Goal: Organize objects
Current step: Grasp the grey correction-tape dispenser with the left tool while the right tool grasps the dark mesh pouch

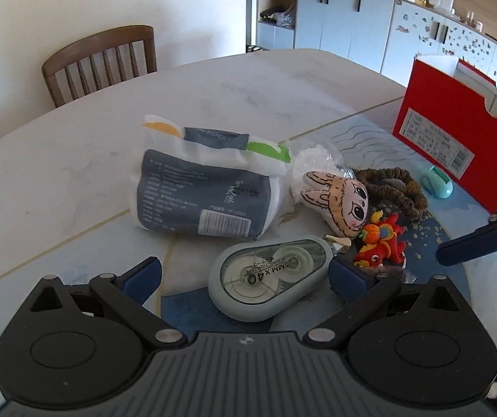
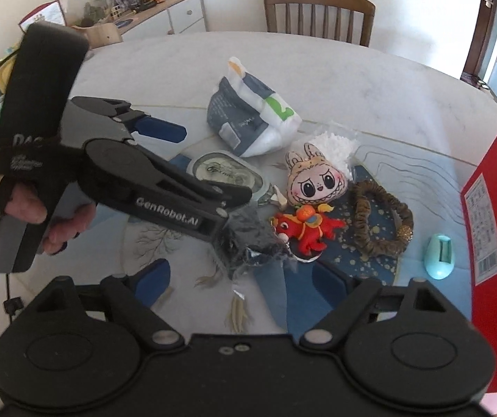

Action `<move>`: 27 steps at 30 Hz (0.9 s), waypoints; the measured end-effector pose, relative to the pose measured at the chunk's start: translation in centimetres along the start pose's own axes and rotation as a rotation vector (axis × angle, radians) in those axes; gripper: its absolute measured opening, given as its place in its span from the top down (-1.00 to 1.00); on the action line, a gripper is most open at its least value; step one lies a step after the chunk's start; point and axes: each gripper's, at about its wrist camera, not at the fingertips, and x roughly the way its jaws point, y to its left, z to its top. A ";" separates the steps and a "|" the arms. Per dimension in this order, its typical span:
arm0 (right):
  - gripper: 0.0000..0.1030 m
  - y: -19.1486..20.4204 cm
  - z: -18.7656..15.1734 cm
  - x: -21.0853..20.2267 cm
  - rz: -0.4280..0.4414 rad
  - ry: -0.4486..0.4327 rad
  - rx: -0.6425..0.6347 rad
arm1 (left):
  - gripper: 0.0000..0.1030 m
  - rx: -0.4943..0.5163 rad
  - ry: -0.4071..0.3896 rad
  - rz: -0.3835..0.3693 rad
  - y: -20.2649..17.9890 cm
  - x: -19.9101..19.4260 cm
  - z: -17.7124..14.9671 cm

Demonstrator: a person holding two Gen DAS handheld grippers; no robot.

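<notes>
Step in hand, judged: approach for a first pick; nothing is gripped by either claw. Left gripper [image 1: 245, 278] has its jaws wide apart, straddling the grey correction tape dispenser [image 1: 271, 279], which lies flat on the table [image 1: 74, 173] between the two blue pads, not yet touched as far as the left wrist view shows.

Right gripper [image 2: 239, 283] is likewise spread open, empty, hovering near the red dragon toy [image 2: 304, 231] and a dark crinkled wrapper [image 2: 248, 243].

The red box [image 1: 457, 132] stands to the right, probably the destination. Near it lie a small teal tape dispenser [image 1: 438, 181], brown scrunchie [image 1: 398, 187], rabbit-eared plush face [image 1: 338, 201] and wipes pack [image 1: 196, 191].

Next move calls for closing squarely across the dispenser's narrow width; the smooth rounded shell may slip.
</notes>
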 end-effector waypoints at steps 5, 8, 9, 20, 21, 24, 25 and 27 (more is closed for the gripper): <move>-0.49 0.0 0.4 1.1 -0.038 -0.003 0.009 | -0.98 0.006 -0.017 -0.017 -0.2 0.4 -0.1; -0.41 -0.1 0.5 1.5 -0.062 -0.006 0.002 | -0.95 0.013 -0.027 -0.019 -0.4 0.4 -0.1; -0.38 -0.2 0.5 1.6 -0.067 -0.008 -0.003 | -0.88 0.016 -0.029 -0.025 -0.4 0.4 -0.2; 0.12 1.1 0.4 2.0 -0.087 -0.018 -0.069 | -0.56 0.024 -0.021 -0.033 -1.3 0.2 -0.5; 0.13 1.1 0.4 2.0 -0.090 -0.019 -0.069 | -0.55 0.022 -0.021 -0.029 -1.4 0.2 -0.5; 0.23 1.1 0.3 2.0 -0.087 -0.025 -0.063 | -0.55 0.012 -0.023 -0.022 -1.5 0.1 -0.6; 0.24 1.2 0.2 1.9 -0.088 -0.027 -0.065 | -0.54 0.011 -0.023 -0.020 -1.6 0.0 -0.7; 0.26 1.2 0.0 1.9 -0.090 -0.030 -0.068 | -0.54 0.010 -0.023 -0.019 -1.7 -0.2 -0.9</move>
